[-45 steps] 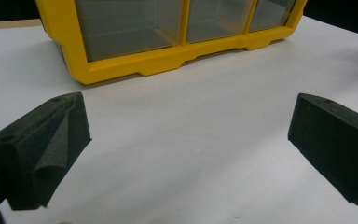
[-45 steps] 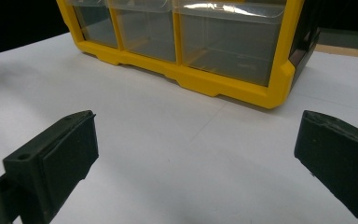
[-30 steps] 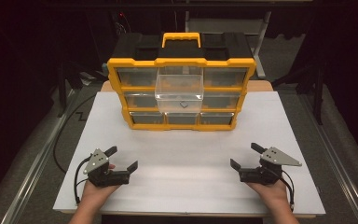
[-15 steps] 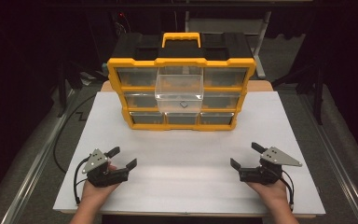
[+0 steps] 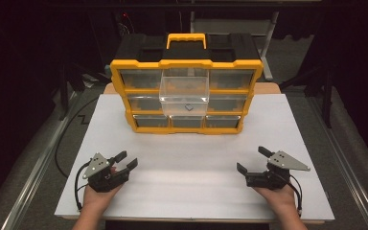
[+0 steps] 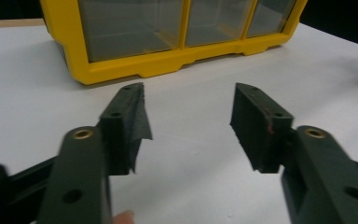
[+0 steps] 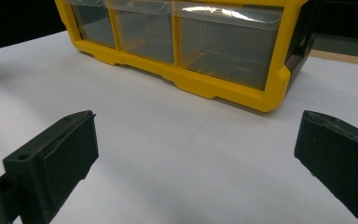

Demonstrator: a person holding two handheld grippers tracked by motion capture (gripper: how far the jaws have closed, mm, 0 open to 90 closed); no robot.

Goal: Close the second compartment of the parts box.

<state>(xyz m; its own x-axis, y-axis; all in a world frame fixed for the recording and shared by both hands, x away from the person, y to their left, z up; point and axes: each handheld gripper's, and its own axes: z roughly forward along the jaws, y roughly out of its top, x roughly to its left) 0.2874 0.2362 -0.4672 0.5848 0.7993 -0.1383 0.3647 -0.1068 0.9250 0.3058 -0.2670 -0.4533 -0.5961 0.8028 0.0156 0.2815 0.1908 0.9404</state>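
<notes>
At the lower left of the high view, the left gripper rests on the white table, its jaws just narrowed and half apart around nothing. Lower right, the right gripper gapes wide, holding nothing. Beyond, at upper centre, the yellow drawer box has one clear drawer pulled out.

Organizer at table rear; middle drawer pulled out; grippers near front corners.
</notes>
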